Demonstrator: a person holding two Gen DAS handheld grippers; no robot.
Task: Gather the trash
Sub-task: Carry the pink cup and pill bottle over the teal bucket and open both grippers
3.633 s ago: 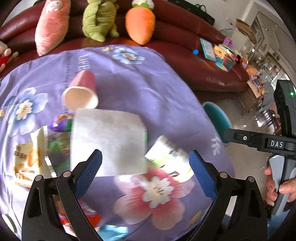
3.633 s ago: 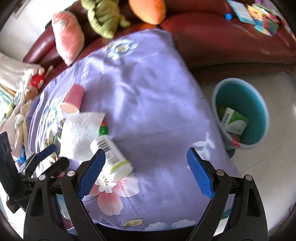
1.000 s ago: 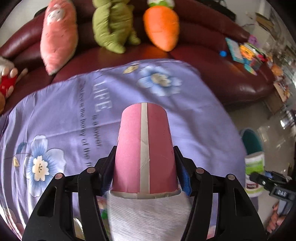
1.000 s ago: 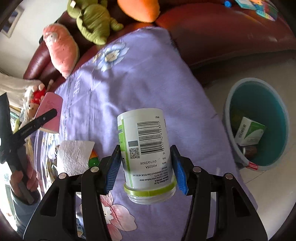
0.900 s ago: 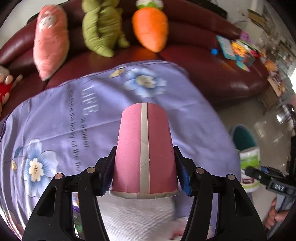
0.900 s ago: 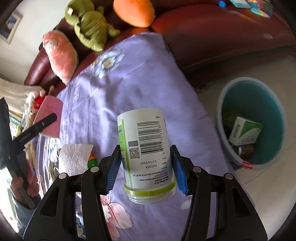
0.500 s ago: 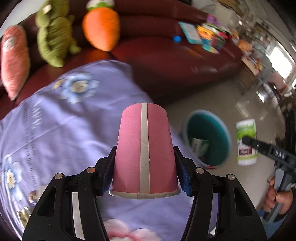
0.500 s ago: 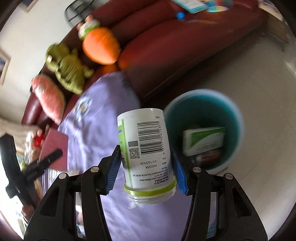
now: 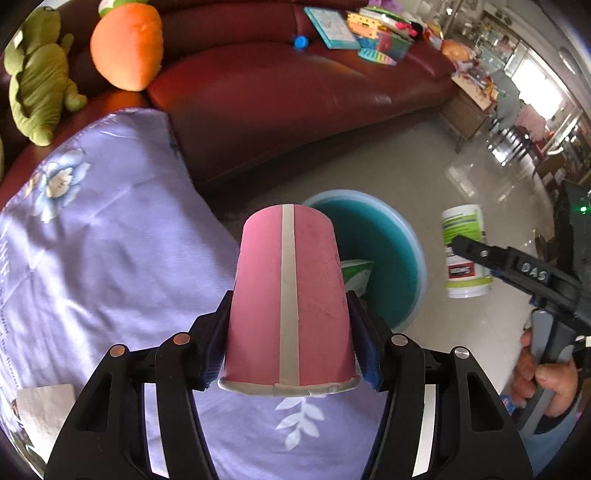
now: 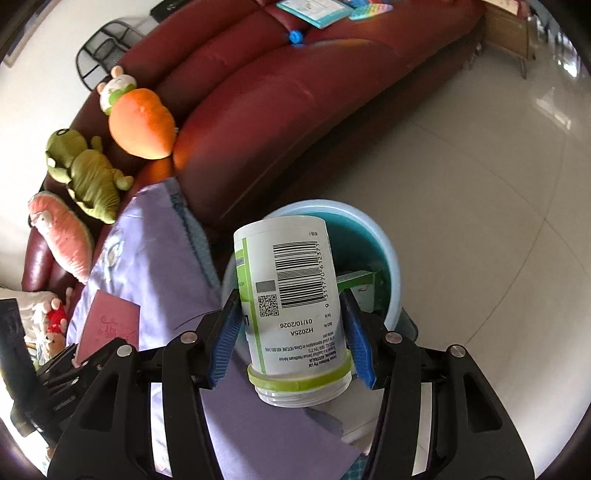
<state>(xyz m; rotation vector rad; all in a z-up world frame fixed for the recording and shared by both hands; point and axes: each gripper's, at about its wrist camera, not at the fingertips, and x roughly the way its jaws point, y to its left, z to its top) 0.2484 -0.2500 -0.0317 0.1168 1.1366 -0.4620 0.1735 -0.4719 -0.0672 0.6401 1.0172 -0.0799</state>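
A pink paper cup [image 9: 290, 306] with a pale seam sits rim toward the camera, and my left gripper [image 9: 290, 339] is shut on it. The cup hangs over the cloth's edge, just short of the teal bin [image 9: 413, 236]. My right gripper [image 10: 290, 343] is shut on a white and green jar [image 10: 291, 295] with a barcode label. The jar leans slightly between the blue pads, right above the bin's rim [image 10: 391, 266]. Inside the bin lies a green and white box [image 10: 360, 286]. In the left wrist view the jar [image 9: 465, 251] hangs to the right of the bin.
A purple floral cloth [image 9: 92, 258] covers the table, with a white napkin [image 9: 40, 410] at its left edge. Behind stands a red sofa [image 9: 277, 85] with plush toys [image 9: 127, 44] and books [image 9: 332, 26]. Pale floor tiles [image 10: 480, 184] surround the bin. A hand [image 9: 546, 373] grips the right tool.
Both grippers have swung from over the table to the bin at its right end, each keeping its load. The jar has tilted a little between the right pads.
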